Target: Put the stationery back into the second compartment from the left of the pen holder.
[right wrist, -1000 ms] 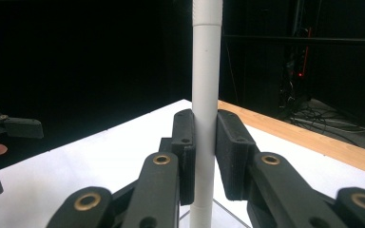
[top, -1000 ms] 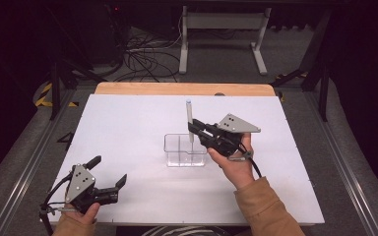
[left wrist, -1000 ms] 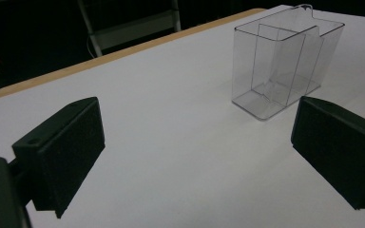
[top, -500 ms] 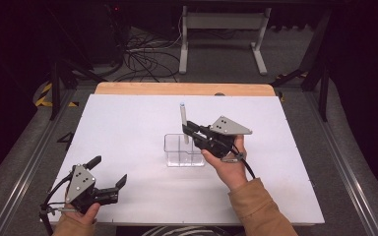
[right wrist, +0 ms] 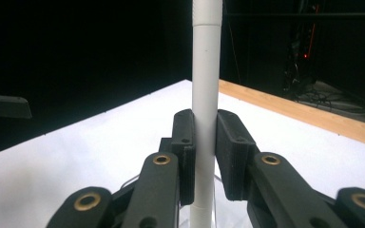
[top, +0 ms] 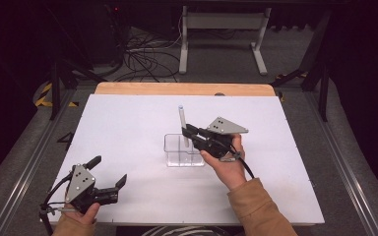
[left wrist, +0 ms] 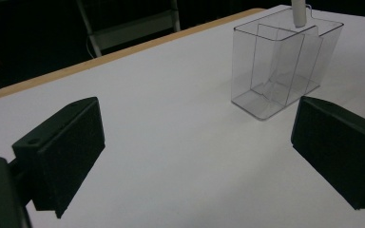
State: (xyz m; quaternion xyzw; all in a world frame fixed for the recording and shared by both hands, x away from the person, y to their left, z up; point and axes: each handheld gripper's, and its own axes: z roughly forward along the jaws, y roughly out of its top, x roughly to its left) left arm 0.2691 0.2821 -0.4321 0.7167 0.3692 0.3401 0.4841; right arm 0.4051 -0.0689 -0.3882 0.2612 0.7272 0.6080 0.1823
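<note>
Right gripper [top: 187, 132] – jaws clamped on the white marker [top: 182, 123], held upright, its lower end dipping into the clear bin [top: 177, 156] at mid-table | left gripper [top: 109, 173] – jaws wide apart, holding nothing, by the near-left table [top: 128, 113] edge | bare white surface all around the bin, far wooden edge well off.

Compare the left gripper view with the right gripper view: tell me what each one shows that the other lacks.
Left gripper view: the left gripper open and empty, and the whole clear bin.
Right gripper view: the right gripper shut on the white pen, which stands upright, and dark stands behind.
Both: the white table, its wooden edge, the pen.
</note>
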